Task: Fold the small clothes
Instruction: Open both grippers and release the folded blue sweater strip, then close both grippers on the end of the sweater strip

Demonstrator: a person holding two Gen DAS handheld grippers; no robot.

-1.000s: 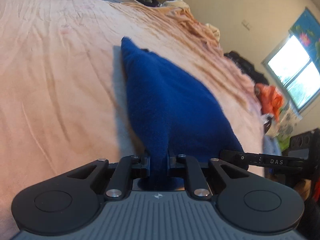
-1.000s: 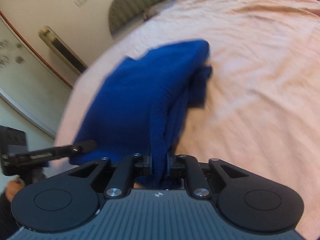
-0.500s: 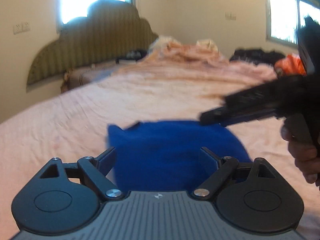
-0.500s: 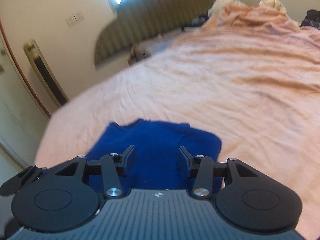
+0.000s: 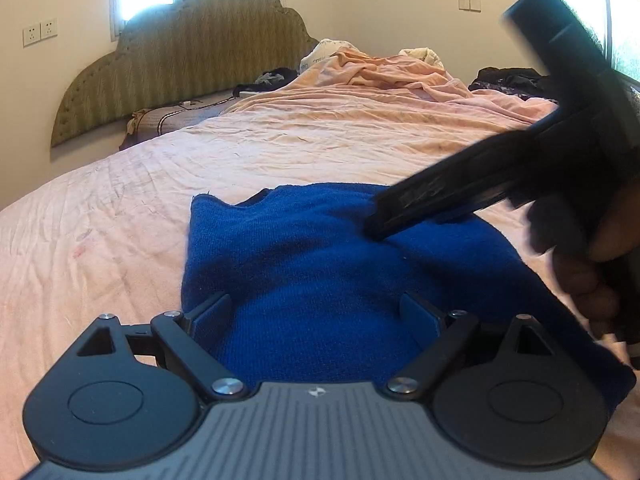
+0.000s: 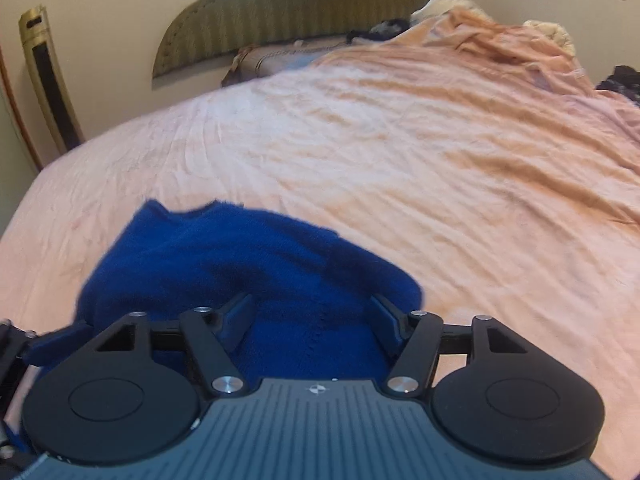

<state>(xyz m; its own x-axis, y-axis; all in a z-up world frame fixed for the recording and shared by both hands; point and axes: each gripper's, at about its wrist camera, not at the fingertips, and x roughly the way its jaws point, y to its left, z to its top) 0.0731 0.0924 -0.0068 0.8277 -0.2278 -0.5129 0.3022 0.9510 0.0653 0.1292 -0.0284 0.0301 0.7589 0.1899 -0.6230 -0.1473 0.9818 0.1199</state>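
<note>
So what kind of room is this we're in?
Most likely a home bedroom: a wide bed under a wrinkled pink sheet, a padded headboard against the wall, and loose clothes heaped along its far side.

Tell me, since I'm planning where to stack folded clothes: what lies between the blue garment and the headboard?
Only wrinkled pink bedsheet between the blue garment and the headboard, clearest in the right wrist view.

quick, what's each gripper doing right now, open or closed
Left gripper: open, holding nothing, over the blue garment.
Right gripper: open, holding nothing.
</note>
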